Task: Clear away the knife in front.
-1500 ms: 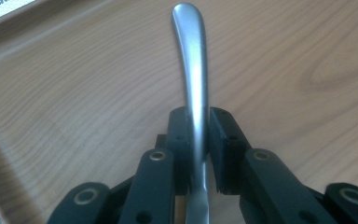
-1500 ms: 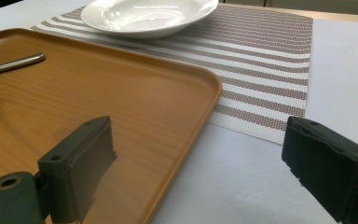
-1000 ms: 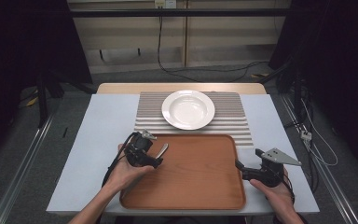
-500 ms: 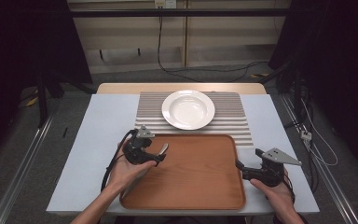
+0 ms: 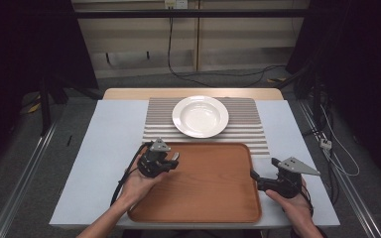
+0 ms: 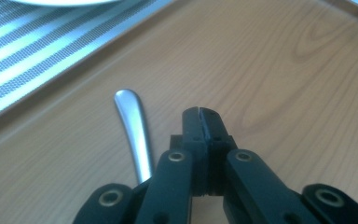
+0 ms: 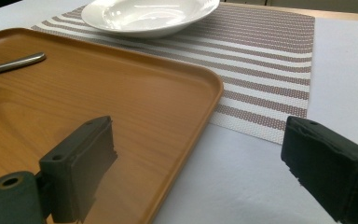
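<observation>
A metal utensil handle lies on the wooden tray near its far-left corner, its rounded end pointing toward the striped placemat and the white plate; its long axis runs away from the person. Its other end is hidden under the left gripper, whose fingers have just closed fully together, with nothing between them, just right of the handle. The right gripper has its fingers wide apart and empty, straddling the tray's right rim above the surface.
</observation>
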`<action>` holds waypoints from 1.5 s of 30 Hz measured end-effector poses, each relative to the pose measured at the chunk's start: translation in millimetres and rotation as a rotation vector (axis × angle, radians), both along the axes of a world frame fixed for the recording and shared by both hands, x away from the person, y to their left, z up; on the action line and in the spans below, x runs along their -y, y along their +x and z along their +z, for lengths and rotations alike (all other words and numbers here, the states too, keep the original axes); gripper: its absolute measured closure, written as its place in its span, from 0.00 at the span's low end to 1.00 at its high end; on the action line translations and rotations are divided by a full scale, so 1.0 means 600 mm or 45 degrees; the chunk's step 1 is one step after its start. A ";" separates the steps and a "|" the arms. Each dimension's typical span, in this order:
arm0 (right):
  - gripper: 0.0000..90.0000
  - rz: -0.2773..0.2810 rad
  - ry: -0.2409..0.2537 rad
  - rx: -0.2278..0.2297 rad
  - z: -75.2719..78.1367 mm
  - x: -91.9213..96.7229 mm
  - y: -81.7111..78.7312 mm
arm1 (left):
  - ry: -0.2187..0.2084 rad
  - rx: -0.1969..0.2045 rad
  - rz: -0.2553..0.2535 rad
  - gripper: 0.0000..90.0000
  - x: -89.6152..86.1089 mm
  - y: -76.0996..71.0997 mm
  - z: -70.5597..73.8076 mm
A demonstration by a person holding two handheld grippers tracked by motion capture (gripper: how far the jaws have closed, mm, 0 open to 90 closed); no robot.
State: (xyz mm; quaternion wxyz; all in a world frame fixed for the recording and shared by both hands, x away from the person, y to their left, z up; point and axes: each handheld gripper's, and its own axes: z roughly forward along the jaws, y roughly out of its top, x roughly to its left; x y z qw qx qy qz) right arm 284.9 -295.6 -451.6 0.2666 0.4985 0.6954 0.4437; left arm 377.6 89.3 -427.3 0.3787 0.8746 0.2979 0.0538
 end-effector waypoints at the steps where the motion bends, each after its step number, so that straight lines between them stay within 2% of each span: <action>1: 0.10 -0.002 0.000 -0.001 0.000 0.000 0.000 | 0.020 -0.005 -0.001 1.00 0.003 0.002 -0.002; 3: 0.10 -0.005 0.000 -0.001 0.000 0.001 0.000 | 0.047 0.008 0.035 1.00 0.008 0.005 -0.007; 4: 0.10 -0.006 0.000 0.000 0.000 0.001 0.000 | 0.040 -0.015 0.011 1.00 0.009 0.008 -0.010; 5: 0.10 -0.006 0.002 0.001 0.000 0.001 0.000 | 0.067 -0.011 0.016 1.00 0.012 0.010 -0.014; 7: 0.10 -0.007 0.002 0.000 0.000 0.001 -0.001 | 0.086 -0.018 0.006 1.00 0.016 0.012 -0.021; 8: 0.10 -0.007 0.002 0.002 0.000 0.001 -0.001 | 0.098 -0.016 0.028 1.00 0.019 0.012 -0.024; 9: 0.10 -0.006 0.002 0.003 0.000 0.001 -0.001 | 0.133 -0.010 0.050 1.00 0.021 0.012 -0.027; 10: 0.10 -0.006 0.002 0.001 0.000 0.001 -0.001 | 0.150 -0.003 0.050 1.00 0.023 0.013 -0.030; 12: 0.10 -0.007 0.002 -0.001 0.000 0.002 0.000 | 0.146 0.001 0.052 1.00 0.021 0.015 -0.030; 15: 0.10 -0.007 0.004 -0.001 0.000 0.002 -0.001 | 0.163 0.043 0.077 1.00 0.018 0.017 -0.033; 17: 0.10 -0.006 0.005 0.000 0.000 0.002 -0.001 | 0.133 0.008 0.074 1.00 0.014 0.021 -0.034; 19: 0.10 -0.006 0.004 0.002 0.001 0.001 -0.002 | 0.126 0.004 0.064 1.00 0.012 0.023 -0.035; 20: 0.10 -0.004 0.002 0.002 0.001 0.000 -0.002 | 0.129 0.005 0.086 1.00 0.011 0.023 -0.035; 21: 0.10 -0.003 0.001 0.002 0.001 0.000 -0.002 | 0.104 -0.015 0.067 1.00 0.009 0.025 -0.036; 22: 0.10 -0.004 0.001 0.003 0.001 0.000 -0.003 | 0.105 -0.019 0.061 1.00 0.009 0.026 -0.036; 25: 0.10 -0.003 0.001 0.003 0.002 0.000 -0.004 | 0.150 -0.005 0.060 1.00 0.010 0.026 -0.032; 33: 0.10 -0.001 -0.002 0.005 0.002 -0.001 -0.004 | 0.179 -0.023 0.076 1.00 0.002 0.027 -0.028; 37: 0.10 -0.002 -0.003 0.005 0.002 -0.001 -0.004 | 0.203 -0.003 0.072 1.00 0.002 0.025 -0.027; 45: 0.10 -0.001 -0.001 0.004 0.002 0.000 -0.004 | 0.186 -0.027 0.096 1.00 -0.005 0.025 -0.027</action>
